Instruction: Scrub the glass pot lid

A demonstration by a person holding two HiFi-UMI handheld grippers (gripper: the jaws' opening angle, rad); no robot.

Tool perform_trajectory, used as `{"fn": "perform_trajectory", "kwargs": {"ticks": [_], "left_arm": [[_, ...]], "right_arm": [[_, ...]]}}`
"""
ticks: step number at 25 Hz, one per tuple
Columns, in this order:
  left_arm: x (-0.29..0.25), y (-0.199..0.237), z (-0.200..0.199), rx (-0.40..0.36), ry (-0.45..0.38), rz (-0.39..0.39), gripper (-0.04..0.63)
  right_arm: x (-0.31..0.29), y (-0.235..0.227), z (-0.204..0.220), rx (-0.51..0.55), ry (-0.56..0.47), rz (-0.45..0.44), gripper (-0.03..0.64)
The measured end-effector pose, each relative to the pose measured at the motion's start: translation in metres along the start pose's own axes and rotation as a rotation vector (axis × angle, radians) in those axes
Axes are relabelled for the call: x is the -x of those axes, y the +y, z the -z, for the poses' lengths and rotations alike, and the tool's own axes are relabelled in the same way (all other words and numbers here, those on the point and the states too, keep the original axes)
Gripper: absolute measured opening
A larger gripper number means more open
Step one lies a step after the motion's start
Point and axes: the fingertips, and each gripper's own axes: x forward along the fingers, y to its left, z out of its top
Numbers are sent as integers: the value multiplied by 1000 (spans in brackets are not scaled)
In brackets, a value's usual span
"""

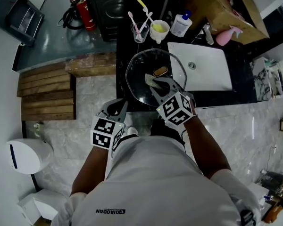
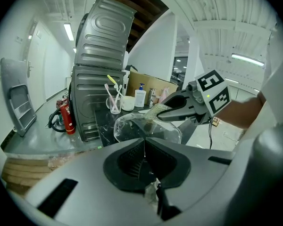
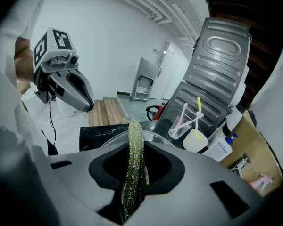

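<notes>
Right tool (image 1: 155, 83) presses pad (image 3: 133, 166) on glass lid (image 1: 136, 87); toothbrush cup (image 1: 139, 32) behind.

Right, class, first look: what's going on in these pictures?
A person at a dark counter works with tongs in each hand. The left tongs are shut on the rim of the glass lid, steadying it. The right tongs grip a scrubbing pad and hold it against the glass near the knob.

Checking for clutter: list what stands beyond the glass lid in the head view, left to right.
Red fire extinguisher → clear cup of toothbrushes → white cup → white bottle → pink bottle
</notes>
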Motion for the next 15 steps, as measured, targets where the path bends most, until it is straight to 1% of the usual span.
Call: {"fn": "perform_trajectory", "kwargs": {"ticks": [3, 5, 8, 10, 13, 15], "left_arm": [[-7, -1, -6, -8, -8, 2, 18], [-12, -1, -11, -12, -12, 4, 18], [-20, -2, -16, -13, -12, 2, 18], [-26, -2, -17, -12, -4, -4, 18], [-36, -1, -21, -7, 6, -15, 18], [-43, 0, -26, -1, 6, -26, 18]], "right_arm": [[13, -16, 0, -16, -32, 41, 87], [21, -37, 6, -29, -40, 81, 87], [23, -76, 25, -63, -22, 128, 87], [18, -101, 38, -121, -23, 137, 87], [3, -136, 54, -244, -53, 122, 87], [-10, -155, 59, -287, -67, 103, 87]]}}
